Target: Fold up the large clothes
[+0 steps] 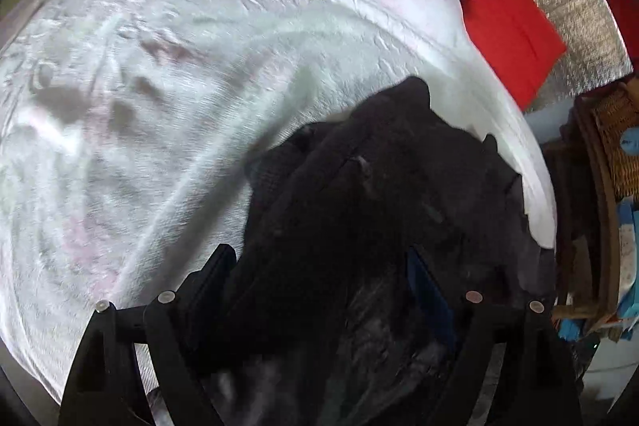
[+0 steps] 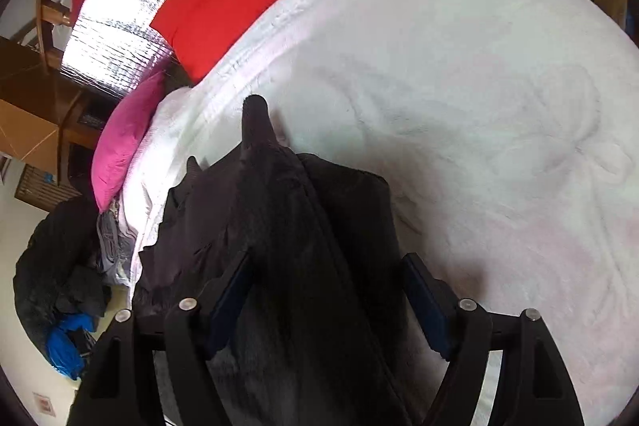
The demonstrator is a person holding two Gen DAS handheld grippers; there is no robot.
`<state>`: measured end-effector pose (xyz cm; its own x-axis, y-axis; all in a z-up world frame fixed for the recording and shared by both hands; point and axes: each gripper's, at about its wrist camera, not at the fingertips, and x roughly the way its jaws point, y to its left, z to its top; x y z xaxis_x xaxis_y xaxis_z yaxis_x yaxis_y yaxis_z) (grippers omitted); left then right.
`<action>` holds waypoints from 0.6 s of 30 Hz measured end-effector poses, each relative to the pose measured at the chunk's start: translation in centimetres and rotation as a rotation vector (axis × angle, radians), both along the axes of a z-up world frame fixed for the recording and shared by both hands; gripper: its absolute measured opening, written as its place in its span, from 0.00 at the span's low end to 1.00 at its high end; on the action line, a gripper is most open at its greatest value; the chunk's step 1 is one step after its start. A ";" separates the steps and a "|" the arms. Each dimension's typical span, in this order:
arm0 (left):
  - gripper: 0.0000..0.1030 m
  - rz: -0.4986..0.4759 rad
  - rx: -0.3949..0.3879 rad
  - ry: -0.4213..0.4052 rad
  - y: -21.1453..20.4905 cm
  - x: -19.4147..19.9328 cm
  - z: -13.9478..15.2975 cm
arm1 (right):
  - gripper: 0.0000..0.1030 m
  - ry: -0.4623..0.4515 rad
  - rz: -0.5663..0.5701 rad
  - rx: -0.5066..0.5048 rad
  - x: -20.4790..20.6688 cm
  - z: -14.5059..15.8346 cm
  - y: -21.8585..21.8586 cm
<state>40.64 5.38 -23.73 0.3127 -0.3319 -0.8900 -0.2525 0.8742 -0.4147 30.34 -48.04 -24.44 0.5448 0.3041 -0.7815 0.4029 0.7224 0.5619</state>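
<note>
Dark garment (image 2: 287, 226) lies bunched on the white fleece blanket (image 2: 459, 86), near the bed's edge. Left gripper (image 1: 323, 266): jaws wide, dark cloth between them, pads not pressing it. Right gripper (image 2: 325, 286): jaws wide, cloth between, clear gap at the right pad. Farther off, pink cushion (image 2: 124, 142) and red cushion (image 2: 219, 2) against a silver foil panel (image 2: 116, 26). Wicker basket (image 1: 615, 138) right of the bed.

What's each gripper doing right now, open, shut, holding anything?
Left gripper: open; the black garment lies between its fingers, not pinched.
Right gripper: open; the same garment sits between its fingers, not gripped.
</note>
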 end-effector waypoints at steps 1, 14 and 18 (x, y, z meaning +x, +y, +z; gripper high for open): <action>0.77 -0.005 0.024 -0.008 -0.4 0.4 -0.1 | 0.77 0.003 0.023 -0.019 0.5 -0.1 0.4; 0.55 0.023 0.090 -0.128 -2.1 2.5 -0.5 | 0.28 -0.092 -0.013 -0.254 3.0 1.3 1.8; 0.64 0.014 0.116 -0.106 -2.3 1.7 -0.7 | 0.42 -0.044 -0.042 -0.159 2.8 -0.3 0.3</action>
<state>42.36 3.11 -24.40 0.4111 -0.2236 -0.8837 -0.2250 0.9145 -0.3361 33.14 -47.70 -24.76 0.5894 0.1545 -0.7929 0.4122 0.7867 0.4596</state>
